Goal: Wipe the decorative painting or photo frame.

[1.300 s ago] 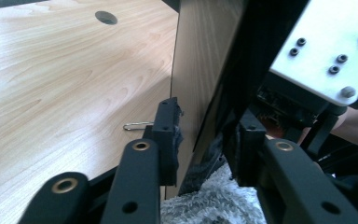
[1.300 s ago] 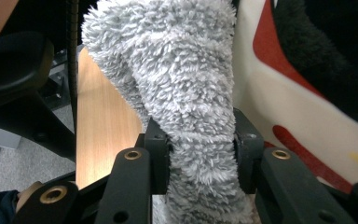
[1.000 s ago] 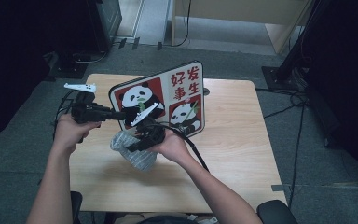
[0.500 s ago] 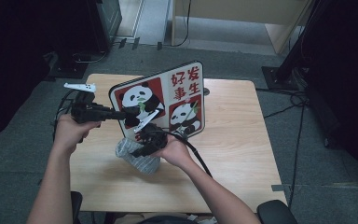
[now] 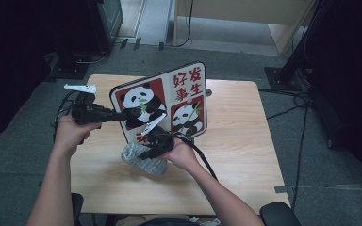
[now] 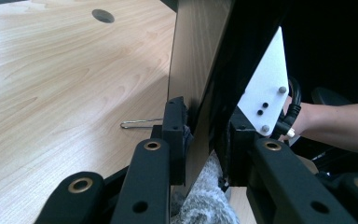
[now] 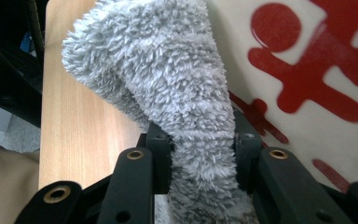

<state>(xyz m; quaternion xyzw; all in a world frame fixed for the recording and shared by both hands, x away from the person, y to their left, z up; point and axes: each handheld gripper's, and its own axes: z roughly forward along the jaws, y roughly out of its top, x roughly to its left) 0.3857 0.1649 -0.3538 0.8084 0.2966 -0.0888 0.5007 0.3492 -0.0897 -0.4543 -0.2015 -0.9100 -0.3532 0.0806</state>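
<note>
A board [image 5: 169, 101] printed with pandas and red characters stands tilted on edge on the wooden table [image 5: 245, 141]. My left gripper [image 5: 132, 114] is shut on its left edge; in the left gripper view the jaws [image 6: 207, 135] clamp the thin board [image 6: 191, 60] from both sides. My right gripper [image 5: 147, 151] is shut on a grey fluffy cloth [image 5: 143, 162] at the board's lower front. In the right gripper view the pads [image 7: 203, 154] pinch the cloth [image 7: 168, 70], which bulges upward against the printed face [image 7: 317, 70].
A thin metal wire piece [image 6: 140, 123] lies on the table behind the board, and a round cable hole [image 6: 102, 15] sits farther off. Black stands and cables ring the table on the floor. Bare wood lies to the board's right [image 5: 235, 122].
My right hand has sunk a little with the cloth, from mid-board toward its lower edge. The left hand and the board have kept still.
</note>
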